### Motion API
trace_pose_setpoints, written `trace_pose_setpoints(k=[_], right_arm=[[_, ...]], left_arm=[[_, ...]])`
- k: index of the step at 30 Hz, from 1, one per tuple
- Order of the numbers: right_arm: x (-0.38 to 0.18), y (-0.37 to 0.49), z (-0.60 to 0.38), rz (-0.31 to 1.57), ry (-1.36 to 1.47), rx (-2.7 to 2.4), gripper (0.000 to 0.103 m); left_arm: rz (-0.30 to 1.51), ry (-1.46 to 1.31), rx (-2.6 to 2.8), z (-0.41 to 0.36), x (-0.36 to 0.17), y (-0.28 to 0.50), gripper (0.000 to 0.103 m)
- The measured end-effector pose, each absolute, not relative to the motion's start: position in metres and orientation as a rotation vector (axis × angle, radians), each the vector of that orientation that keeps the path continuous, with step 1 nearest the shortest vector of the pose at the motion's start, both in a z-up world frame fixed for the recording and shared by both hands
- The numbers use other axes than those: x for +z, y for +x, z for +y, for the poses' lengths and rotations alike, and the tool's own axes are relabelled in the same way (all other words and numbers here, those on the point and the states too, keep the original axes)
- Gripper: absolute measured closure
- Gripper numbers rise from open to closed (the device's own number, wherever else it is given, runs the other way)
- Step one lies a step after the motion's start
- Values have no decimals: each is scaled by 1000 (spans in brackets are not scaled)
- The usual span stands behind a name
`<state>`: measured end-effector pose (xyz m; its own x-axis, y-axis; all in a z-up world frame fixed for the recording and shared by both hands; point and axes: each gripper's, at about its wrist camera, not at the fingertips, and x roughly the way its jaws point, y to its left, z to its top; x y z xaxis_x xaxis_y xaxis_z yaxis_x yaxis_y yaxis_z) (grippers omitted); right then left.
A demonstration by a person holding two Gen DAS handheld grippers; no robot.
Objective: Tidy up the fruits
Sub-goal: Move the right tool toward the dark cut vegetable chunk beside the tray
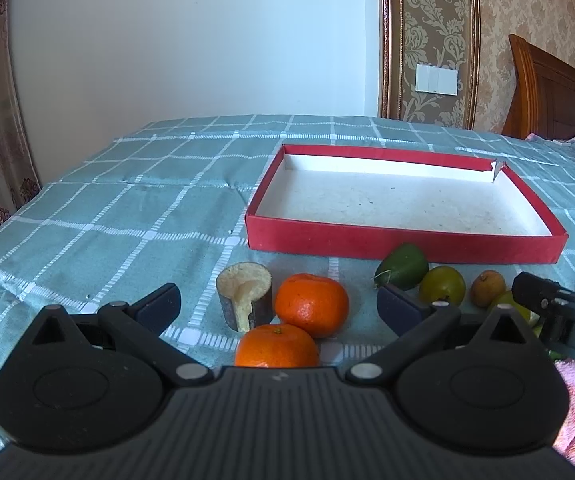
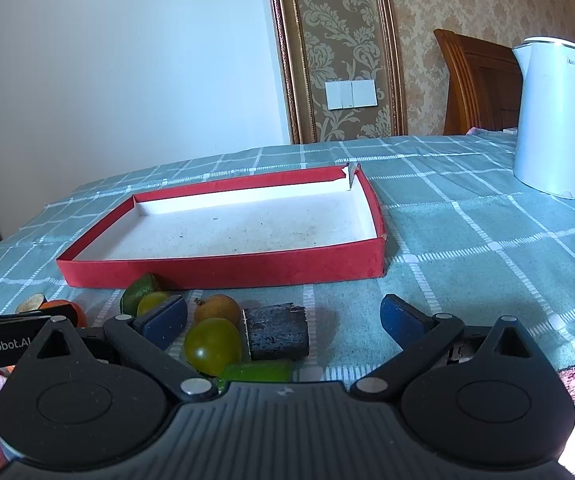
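Two oranges [image 1: 311, 305] between spread left gripper [image 1: 279, 304] fingers (untouched)

Red box [image 1: 399, 242], white inside; orange tangerines [image 1: 311, 305]; teal white-checked cloth [image 1: 127, 216]; possibly brownish fruit [image 2: 217, 307].

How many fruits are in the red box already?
None yet. The red box shows only its bare white floor. Nothing is in hand either: the left gripper and the right gripper are both open and empty. Everything is left to do: the two oranges, the green fruits and the small brown fruit all sit on the cloth in front of the box.
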<state>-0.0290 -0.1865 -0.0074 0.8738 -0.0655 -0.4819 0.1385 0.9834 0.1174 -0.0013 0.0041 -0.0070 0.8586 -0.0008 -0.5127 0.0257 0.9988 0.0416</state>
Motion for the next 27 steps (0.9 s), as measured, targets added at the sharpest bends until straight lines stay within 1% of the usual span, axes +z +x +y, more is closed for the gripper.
trace_pose_setpoints(k=[18, 27], right_arm=[[-8, -30, -189, 501, 158, -108, 0], [2, -51, -210, 500, 140, -97, 0]], left_arm=[[531, 65, -18, 6, -8, -4, 0], [536, 56, -17, 16, -11, -9, 0]])
